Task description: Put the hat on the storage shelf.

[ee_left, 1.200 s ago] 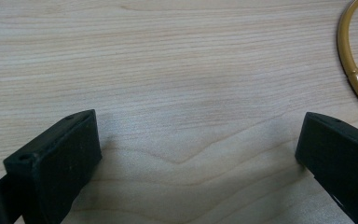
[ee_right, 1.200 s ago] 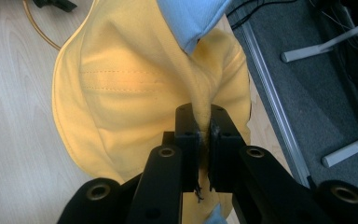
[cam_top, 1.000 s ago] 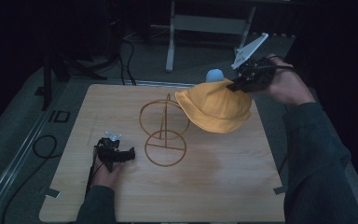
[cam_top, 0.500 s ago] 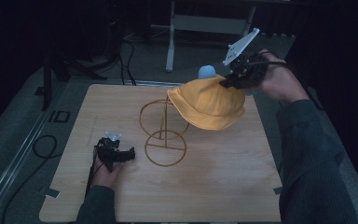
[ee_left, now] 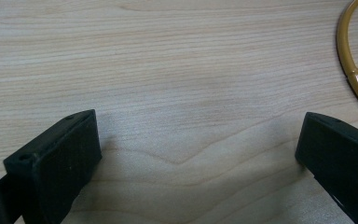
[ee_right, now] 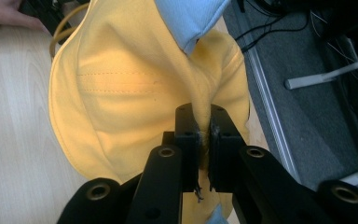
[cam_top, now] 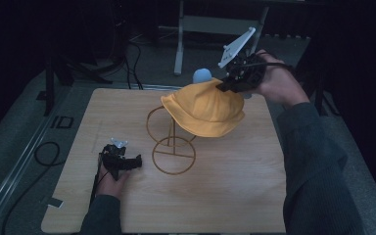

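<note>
A yellow bucket hat (cam_top: pixel 207 108) hangs in the air over the far right part of the wooden table (cam_top: pixel 235 196), with a light blue lining or patch (cam_top: pixel 201 76) showing at its top. My right gripper (cam_top: pixel 227 85) is shut on a fold of the hat's crown (ee_right: pixel 204 128); the jaws pinch the cloth tight. The hat's brim overlaps the upper ring of a yellow wire stand (cam_top: pixel 172 147) that sits mid-table. My left gripper (cam_top: pixel 136 162) rests on the table at the near left, its jaws wide apart over bare wood (ee_left: pixel 191 126), open and holding nothing. The stand's base ring (ee_left: pixel 354 70) lies just to its right.
Cables (cam_top: pixel 44 152) trail over the grey floor left of the table. A grey metal frame leg (cam_top: pixel 178 44) stands beyond the far edge. A dark label (cam_top: pixel 61 121) marks the table's left border. Bare wood lies along the near side.
My right gripper has carried the yellow hat leftward toward the wire stand, so the brim now overlaps the stand's upper ring. The left gripper has stayed put.
</note>
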Demonstrator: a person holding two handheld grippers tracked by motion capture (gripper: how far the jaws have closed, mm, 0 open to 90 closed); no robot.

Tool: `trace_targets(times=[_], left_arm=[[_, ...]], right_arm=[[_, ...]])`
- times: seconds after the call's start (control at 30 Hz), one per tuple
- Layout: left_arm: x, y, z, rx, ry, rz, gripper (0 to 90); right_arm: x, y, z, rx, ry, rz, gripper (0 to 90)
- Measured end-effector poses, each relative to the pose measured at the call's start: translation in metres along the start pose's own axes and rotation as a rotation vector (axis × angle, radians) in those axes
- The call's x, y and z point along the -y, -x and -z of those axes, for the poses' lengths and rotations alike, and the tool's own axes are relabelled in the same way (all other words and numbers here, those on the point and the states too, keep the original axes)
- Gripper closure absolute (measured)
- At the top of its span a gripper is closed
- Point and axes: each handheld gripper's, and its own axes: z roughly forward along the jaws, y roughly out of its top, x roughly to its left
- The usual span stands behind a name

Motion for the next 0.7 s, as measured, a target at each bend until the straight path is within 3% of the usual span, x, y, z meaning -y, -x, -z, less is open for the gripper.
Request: trace_targets(times=[0.7], left_arm=[[0.000,0.000,0.000,0.000,0.000,0.000,0.0]], right_arm=[[-0.039,-0.016,-0.033,-0.059,-0.013,0.065,84.0]])
